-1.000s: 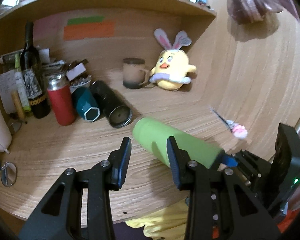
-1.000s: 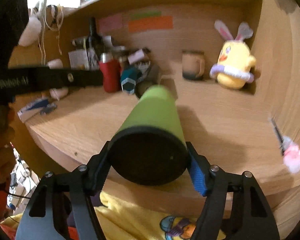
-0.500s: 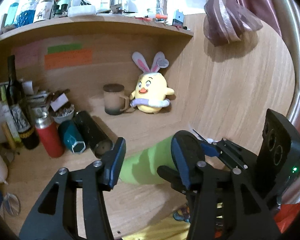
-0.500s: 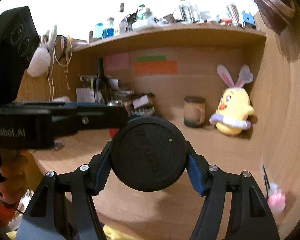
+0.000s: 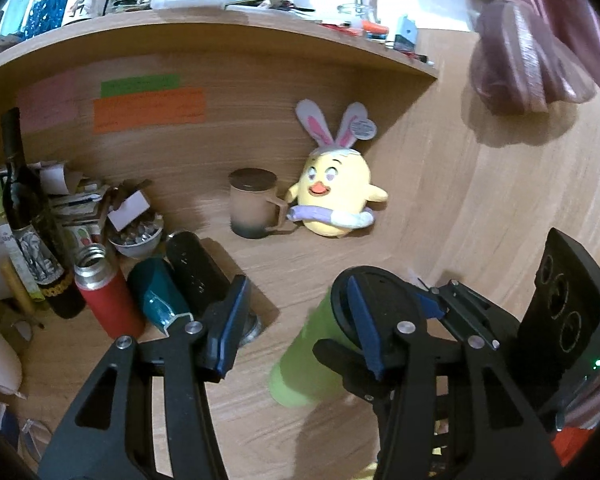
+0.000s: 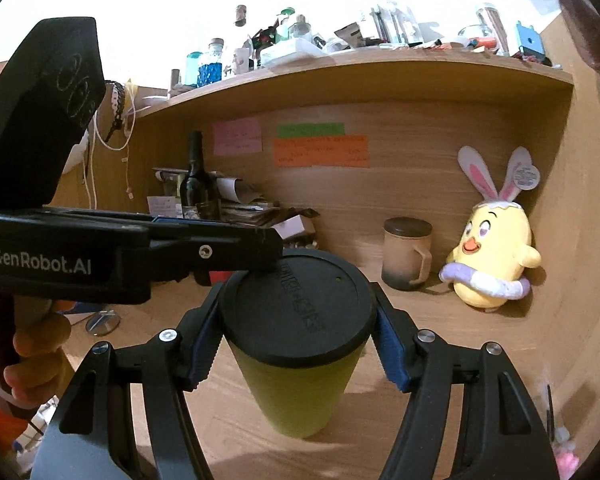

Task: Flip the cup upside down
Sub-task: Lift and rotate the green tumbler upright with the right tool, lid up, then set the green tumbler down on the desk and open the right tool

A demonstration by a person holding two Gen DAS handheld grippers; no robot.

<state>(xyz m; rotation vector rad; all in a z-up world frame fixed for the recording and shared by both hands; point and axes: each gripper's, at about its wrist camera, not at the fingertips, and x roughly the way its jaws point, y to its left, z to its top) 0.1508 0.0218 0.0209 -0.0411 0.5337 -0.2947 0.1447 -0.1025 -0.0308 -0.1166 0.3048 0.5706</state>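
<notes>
The cup is a lime-green tumbler [image 6: 296,396] with a black lid [image 6: 296,308]. My right gripper [image 6: 296,344] is shut on it just below the lid and holds it near upright, lid up, its bottom low over the wooden desk [image 6: 440,380]. In the left wrist view the cup [image 5: 306,364] hangs tilted to the right of centre, with the right gripper [image 5: 388,320] clamped on its lid end. My left gripper [image 5: 296,328] is open and empty, its right finger beside the cup's lid. The left gripper's body [image 6: 132,248] crosses the right wrist view, touching the lid's left rim.
At the back stand a lidded mug [image 5: 254,210] and a yellow plush chick [image 5: 336,200]. On the left are a wine bottle [image 5: 28,216], a red flask [image 5: 108,296], a teal bottle [image 5: 160,292] and a black flask [image 5: 200,272] lying down. A wooden side wall [image 5: 520,200] closes the right.
The right gripper has swung the cup from lying level, lid toward its camera, to near upright with the lid on top. The left gripper has risen and stayed open.
</notes>
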